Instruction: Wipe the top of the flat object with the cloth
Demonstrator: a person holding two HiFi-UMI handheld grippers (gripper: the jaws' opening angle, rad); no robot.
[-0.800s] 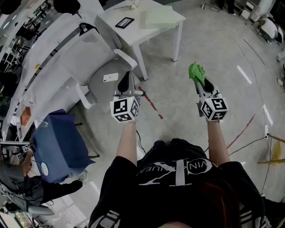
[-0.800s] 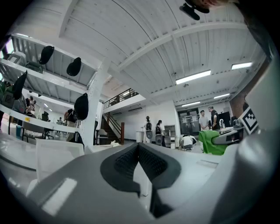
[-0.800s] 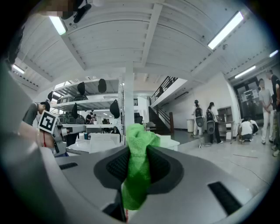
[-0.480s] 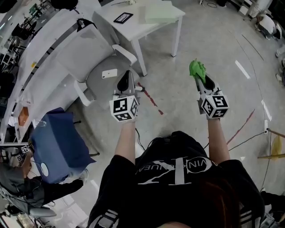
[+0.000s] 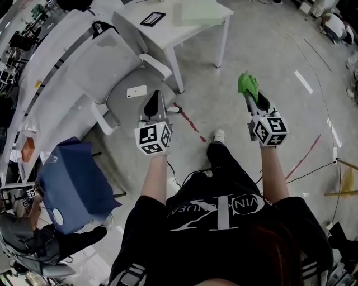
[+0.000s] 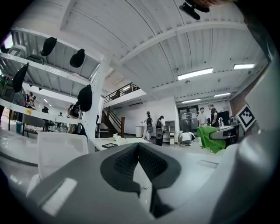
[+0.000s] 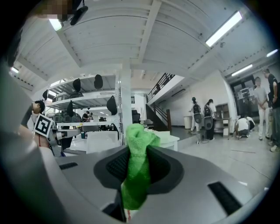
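Note:
My right gripper (image 5: pixel 252 98) is shut on a bright green cloth (image 5: pixel 247 86), bunched between the jaws and sticking out past them (image 7: pixel 139 151). My left gripper (image 5: pixel 155 98) is shut with nothing in it; its pads (image 6: pixel 151 162) meet. Both are held out in the air over the floor, well short of the white table (image 5: pixel 168 37). On that table lie a pale green flat slab (image 5: pixel 200 11) and a smaller black flat object (image 5: pixel 152 18). The left gripper view shows the table (image 6: pixel 114 142) ahead, with the cloth (image 6: pixel 209 138) off to the right.
A white and grey office chair (image 5: pixel 114 67) stands left of the table, a phone (image 5: pixel 136 90) on its seat. A blue bag (image 5: pixel 72 179) lies at the lower left. Cables and red tape marks cross the concrete floor. A shoe (image 5: pixel 218 136) shows between the arms. People stand far off.
A shoe has stepped into view between the arms, and the table has slid a little toward the top edge. Both grippers keep their height and their states.

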